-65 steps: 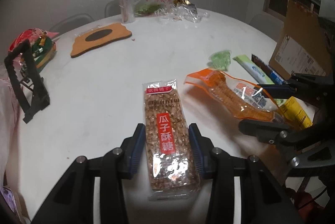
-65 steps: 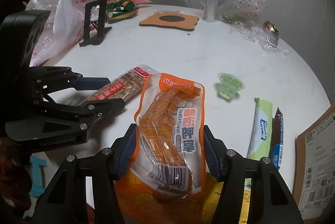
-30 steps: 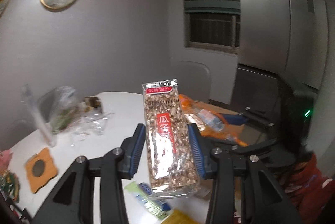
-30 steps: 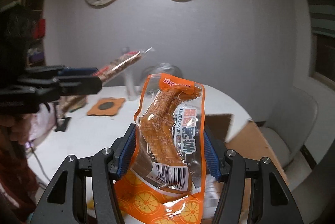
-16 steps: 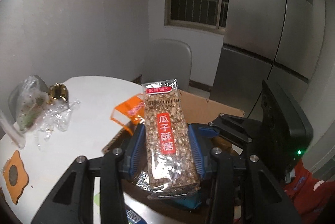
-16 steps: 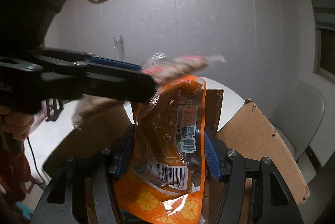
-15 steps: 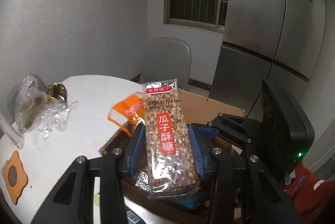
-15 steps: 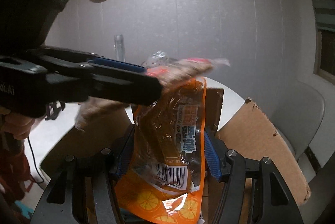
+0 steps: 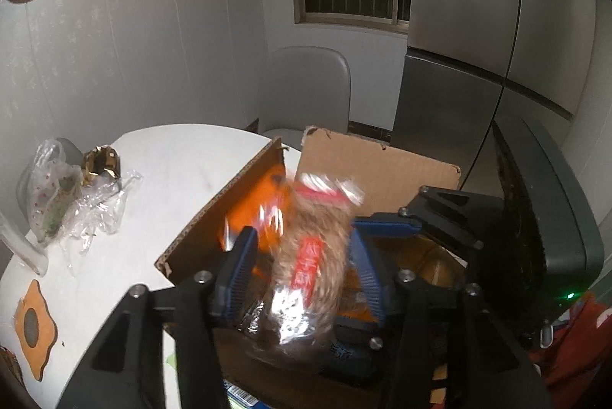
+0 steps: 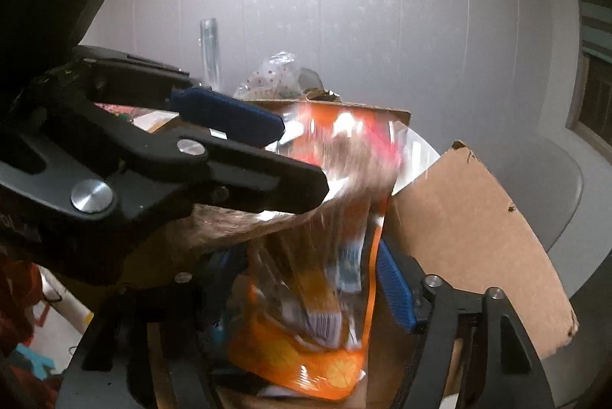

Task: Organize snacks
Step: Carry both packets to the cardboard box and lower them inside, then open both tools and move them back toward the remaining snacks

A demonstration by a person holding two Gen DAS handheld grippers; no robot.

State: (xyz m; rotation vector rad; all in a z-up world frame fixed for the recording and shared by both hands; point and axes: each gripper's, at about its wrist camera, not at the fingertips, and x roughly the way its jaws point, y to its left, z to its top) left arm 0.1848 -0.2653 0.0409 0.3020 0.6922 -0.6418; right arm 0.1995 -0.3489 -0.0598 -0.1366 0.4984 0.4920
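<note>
My left gripper (image 9: 302,256) is open over the open cardboard box (image 9: 378,156). The seed brittle bar pack (image 9: 310,252) is blurred between its spread jaws and tips down into the box. My right gripper (image 10: 310,275) is open too. The orange chicken-feet pouch (image 10: 329,294) is blurred between its jaws and drops toward the box floor. The left gripper's blue pads (image 10: 229,114) cross the right wrist view just above the pouch. The orange pouch also shows in the left wrist view (image 9: 256,202), behind the bar pack.
The box flaps (image 10: 470,229) stand up on the right and far side. The white round table (image 9: 172,171) holds crumpled plastic bags (image 9: 72,198) and an orange coaster (image 9: 32,325). A grey chair (image 9: 306,87) and a steel fridge (image 9: 478,26) stand behind.
Both grippers have opened over the box. The bar pack and the orange pouch, held firmly half a second ago, are now loose and falling into the box.
</note>
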